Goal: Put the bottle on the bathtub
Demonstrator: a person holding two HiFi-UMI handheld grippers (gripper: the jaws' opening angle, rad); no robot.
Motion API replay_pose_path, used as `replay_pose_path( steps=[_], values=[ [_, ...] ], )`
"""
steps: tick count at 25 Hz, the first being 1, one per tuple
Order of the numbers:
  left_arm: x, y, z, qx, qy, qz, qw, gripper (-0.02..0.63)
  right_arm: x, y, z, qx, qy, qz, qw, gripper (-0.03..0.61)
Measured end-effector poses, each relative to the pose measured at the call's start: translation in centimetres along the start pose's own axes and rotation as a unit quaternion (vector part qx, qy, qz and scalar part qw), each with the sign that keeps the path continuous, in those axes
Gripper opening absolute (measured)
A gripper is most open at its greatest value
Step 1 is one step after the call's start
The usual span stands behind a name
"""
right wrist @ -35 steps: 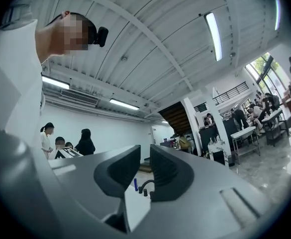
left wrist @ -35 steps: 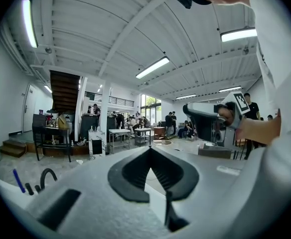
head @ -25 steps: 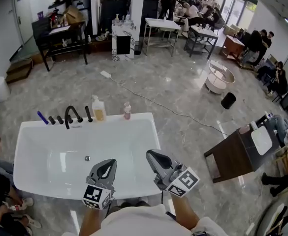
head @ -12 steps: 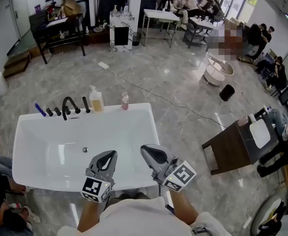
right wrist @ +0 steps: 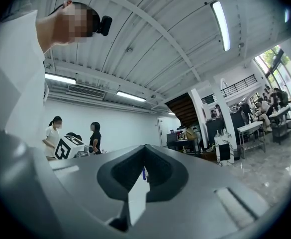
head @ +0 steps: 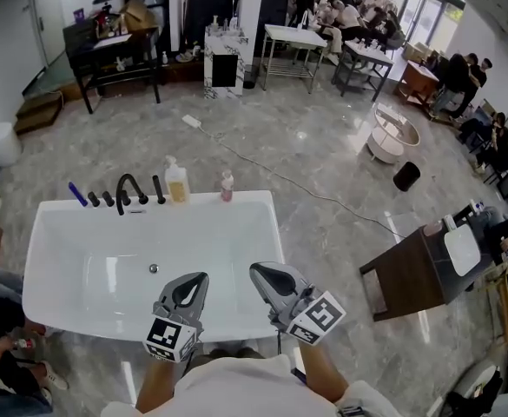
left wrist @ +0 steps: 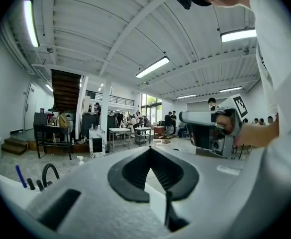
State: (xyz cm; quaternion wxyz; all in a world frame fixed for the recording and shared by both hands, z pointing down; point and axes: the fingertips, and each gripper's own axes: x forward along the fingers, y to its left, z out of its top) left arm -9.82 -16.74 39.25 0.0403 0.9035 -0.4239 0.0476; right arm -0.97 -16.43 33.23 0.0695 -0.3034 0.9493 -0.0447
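Left tongs (head: 201, 279) and right tongs (head: 256, 271) are both closed, holding nothing; a small pink bottle (head: 227, 186) already stands on the bathtub's (head: 254, 200) far rim; the placing looks finished.

The right tongs (head: 261, 272) have turned slightly, their tip edging nearer the left tongs (head: 196, 280).

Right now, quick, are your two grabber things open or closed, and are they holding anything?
Left gripper: closed, jaws together, holding nothing.
Right gripper: closed, jaws together, holding nothing.
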Motion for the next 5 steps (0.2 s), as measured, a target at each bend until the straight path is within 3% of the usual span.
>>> replay_pose_path(
  steps=[5],
  values=[
    [-0.02,-0.71,-0.15,-0.004,0.007,0.001,1.0,0.006,-0.43,0.01,-0.16,0.004,0.006,0.001,1.0,0.002]
  ],
)
